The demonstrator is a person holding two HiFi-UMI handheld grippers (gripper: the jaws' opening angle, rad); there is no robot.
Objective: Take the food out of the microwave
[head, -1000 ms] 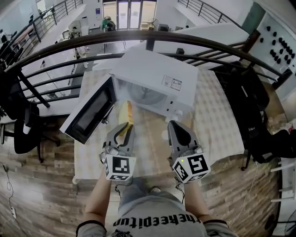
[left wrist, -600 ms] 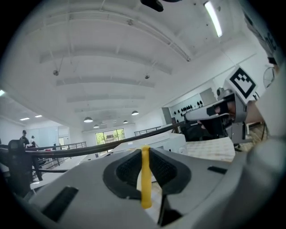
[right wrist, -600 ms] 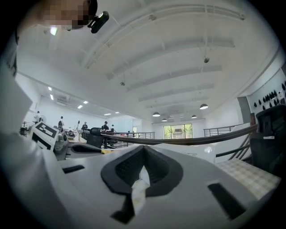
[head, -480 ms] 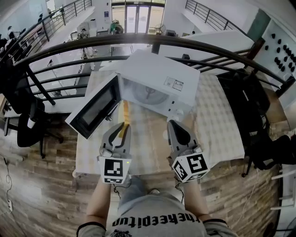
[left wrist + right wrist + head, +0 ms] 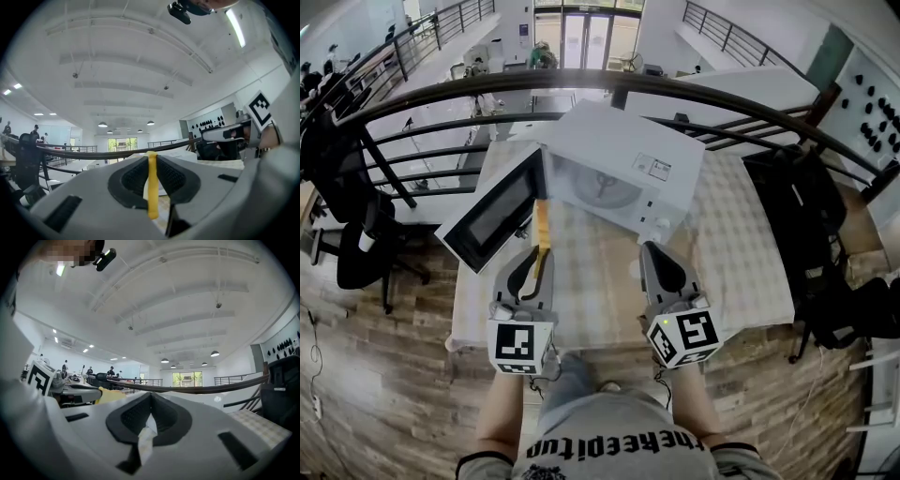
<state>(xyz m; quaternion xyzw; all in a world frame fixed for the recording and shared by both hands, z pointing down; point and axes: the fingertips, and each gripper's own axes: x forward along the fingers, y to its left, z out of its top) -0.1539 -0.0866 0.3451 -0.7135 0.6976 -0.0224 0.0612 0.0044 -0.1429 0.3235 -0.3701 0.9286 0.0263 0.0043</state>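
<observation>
The left tool (image 5: pixel 540 255) is clenching a thin yellow strip of food (image 5: pixel 543 223); in the left gripper view the dark pads (image 5: pixel 176 178) are pressing on it from both sides, and it is standing upright between them. The food is sticking out ahead of that tool, outside the microwave (image 5: pixel 628 150), over the checked worktop (image 5: pixel 741 253) just in front of the cavity and beside the door (image 5: pixel 492 216), which is hanging wide open to the left. The right tool (image 5: pixel 653 251) is hovering near the microwave's front right corner, its jaws pressed together with nothing between them
</observation>
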